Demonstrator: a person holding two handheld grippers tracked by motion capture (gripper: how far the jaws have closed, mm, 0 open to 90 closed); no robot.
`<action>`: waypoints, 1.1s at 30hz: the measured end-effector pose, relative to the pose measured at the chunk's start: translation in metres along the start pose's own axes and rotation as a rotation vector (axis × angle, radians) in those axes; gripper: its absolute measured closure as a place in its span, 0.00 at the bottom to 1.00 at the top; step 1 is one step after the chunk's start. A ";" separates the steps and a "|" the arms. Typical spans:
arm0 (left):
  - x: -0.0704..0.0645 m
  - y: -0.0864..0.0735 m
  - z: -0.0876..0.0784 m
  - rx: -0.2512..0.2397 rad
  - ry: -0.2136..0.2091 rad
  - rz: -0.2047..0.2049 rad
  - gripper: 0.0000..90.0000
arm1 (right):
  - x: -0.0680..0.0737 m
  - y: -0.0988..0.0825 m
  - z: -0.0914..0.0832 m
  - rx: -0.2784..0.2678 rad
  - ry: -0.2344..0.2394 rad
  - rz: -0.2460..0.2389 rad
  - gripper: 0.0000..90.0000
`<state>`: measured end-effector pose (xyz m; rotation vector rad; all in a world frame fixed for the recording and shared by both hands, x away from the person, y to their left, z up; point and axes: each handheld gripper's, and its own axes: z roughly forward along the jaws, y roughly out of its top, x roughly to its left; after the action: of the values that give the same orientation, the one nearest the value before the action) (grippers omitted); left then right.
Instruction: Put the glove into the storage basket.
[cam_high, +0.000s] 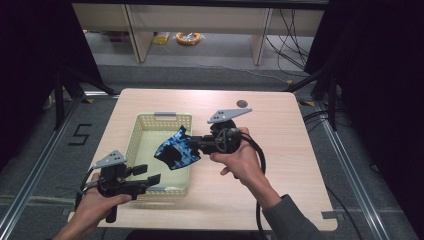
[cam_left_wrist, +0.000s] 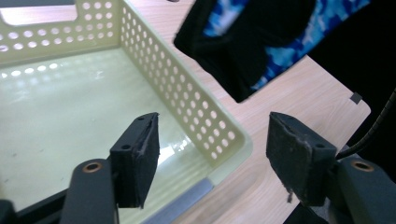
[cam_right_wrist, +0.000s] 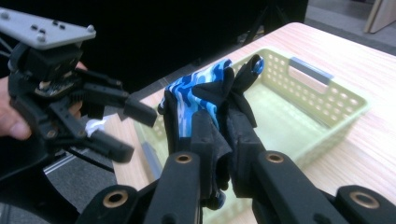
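A blue camouflage cloth (cam_high: 177, 150) with black parts, shaped like a glove, hangs over the right rim of a pale yellow-green perforated basket (cam_high: 134, 142). My right gripper (cam_high: 194, 143) is shut on the cloth and points left, level with the table. In the right gripper view the black jaws pinch the cloth (cam_right_wrist: 198, 91) at my right gripper (cam_right_wrist: 224, 126) above the basket (cam_right_wrist: 336, 100). My left gripper (cam_high: 151, 173) stands open at the basket's near corner with nothing between its jaws. In the left gripper view my left gripper (cam_left_wrist: 212, 128) faces the basket wall (cam_left_wrist: 187, 88), and the cloth (cam_left_wrist: 252, 46) hangs above.
The basket sits on a light wooden table (cam_high: 285, 145). A small dark round thing (cam_high: 242, 103) lies near the table's far edge. Black curtains flank both sides. My left gripper (cam_right_wrist: 134, 133) also appears at the left of the right gripper view.
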<state>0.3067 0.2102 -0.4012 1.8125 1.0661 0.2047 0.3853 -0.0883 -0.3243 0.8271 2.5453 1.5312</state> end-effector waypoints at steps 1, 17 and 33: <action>0.001 -0.001 -0.001 -0.003 0.002 0.003 0.37 | 0.001 0.003 0.008 0.002 0.005 0.014 0.93; -0.004 -0.038 -0.022 -0.009 0.044 0.020 0.35 | 0.010 0.006 0.089 0.058 0.049 0.081 0.93; -0.013 -0.082 -0.015 0.023 -0.037 -0.021 0.33 | 0.018 -0.021 0.143 0.124 0.073 0.155 0.93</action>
<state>0.2436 0.2212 -0.4561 1.8178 1.0650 0.1470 0.4066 0.0271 -0.4099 1.0237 2.7094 1.4815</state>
